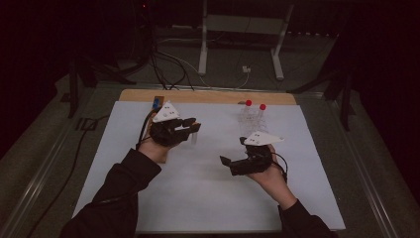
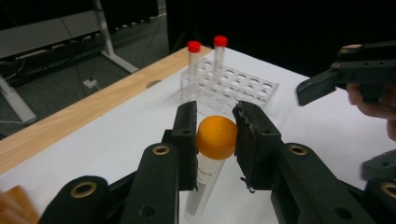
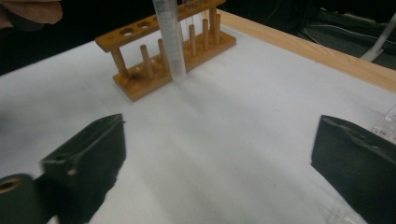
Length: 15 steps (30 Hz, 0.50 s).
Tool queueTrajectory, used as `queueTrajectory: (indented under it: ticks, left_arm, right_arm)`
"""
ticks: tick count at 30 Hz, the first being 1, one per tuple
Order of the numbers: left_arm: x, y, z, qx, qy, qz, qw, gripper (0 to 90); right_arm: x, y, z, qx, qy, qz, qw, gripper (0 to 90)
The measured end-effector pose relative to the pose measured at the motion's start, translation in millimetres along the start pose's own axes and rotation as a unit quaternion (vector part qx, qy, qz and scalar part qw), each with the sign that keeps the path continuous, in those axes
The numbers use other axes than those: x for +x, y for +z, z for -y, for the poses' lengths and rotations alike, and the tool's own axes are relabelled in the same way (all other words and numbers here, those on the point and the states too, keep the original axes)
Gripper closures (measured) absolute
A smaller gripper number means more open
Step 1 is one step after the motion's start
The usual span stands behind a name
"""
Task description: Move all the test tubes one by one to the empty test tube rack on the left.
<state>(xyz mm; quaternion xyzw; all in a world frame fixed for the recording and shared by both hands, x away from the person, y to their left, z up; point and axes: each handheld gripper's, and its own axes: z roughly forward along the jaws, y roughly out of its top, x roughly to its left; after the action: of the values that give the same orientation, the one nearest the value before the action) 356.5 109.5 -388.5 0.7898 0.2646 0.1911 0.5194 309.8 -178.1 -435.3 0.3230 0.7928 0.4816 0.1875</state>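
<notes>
A clear tube (image 2: 205,184) with an orange cap (image 2: 216,137) is held by that cap between the jaws of the left gripper (image 2: 215,135), whose pads press on it from both sides in the left gripper view; the tube hangs below the cap, with printed lettering on its wall, above the white sheet (image 2: 116,135) that covers the table. Beyond the cap in that view, a clear plastic rack (image 2: 243,86) is seen near the wooden table edge (image 2: 70,119), with two red-capped tubes (image 2: 194,70) standing upright in its holes at the end nearest that edge. In the high view the left gripper (image 1: 190,126) is raised over the sheet, to the left of the clear plastic rack (image 1: 250,119) and well apart from it, the tube (image 1: 194,135) hanging beneath its tips. The right gripper (image 1: 232,159) is seen in that view nearer the person than the rack, its jaws spread wide with nothing between them. In the right gripper view the two black jaws stand far apart at either side over bare sheet, and a corner of the clear rack (image 3: 386,123) is caught just behind the right-hand jaw. Farther off in that view, a wooden rack (image 3: 168,60) of pegs and holes rests on the sheet, and the hanging tube (image 3: 170,39) is seen in front of it, its rounded foot clear of the sheet
</notes>
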Motion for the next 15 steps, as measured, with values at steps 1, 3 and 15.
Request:
queueTrajectory:
  ticks: [1, 3, 15]
  left_arm:
    - [2.5, -2.0, -0.8, -0.002, -0.002, -0.004, 1.0000, 71.5]
    - [7.8, -6.2, -2.4, -0.005, -0.006, -0.012, 0.9999, 71.5]
    - [36.8, -28.6, -8.0, -0.015, -0.022, -0.058, 0.9980, 71.5]
  right_arm:
    - [-1.2, -1.4, -0.3, -0.003, 0.003, -0.003, 1.0000, 1.4]
    - [-3.4, -3.8, -0.7, -0.008, 0.003, -0.003, 1.0000, 0.0]
    - [-9.2, -13.0, -2.0, -0.027, 0.007, -0.006, 0.9996, 0.0]
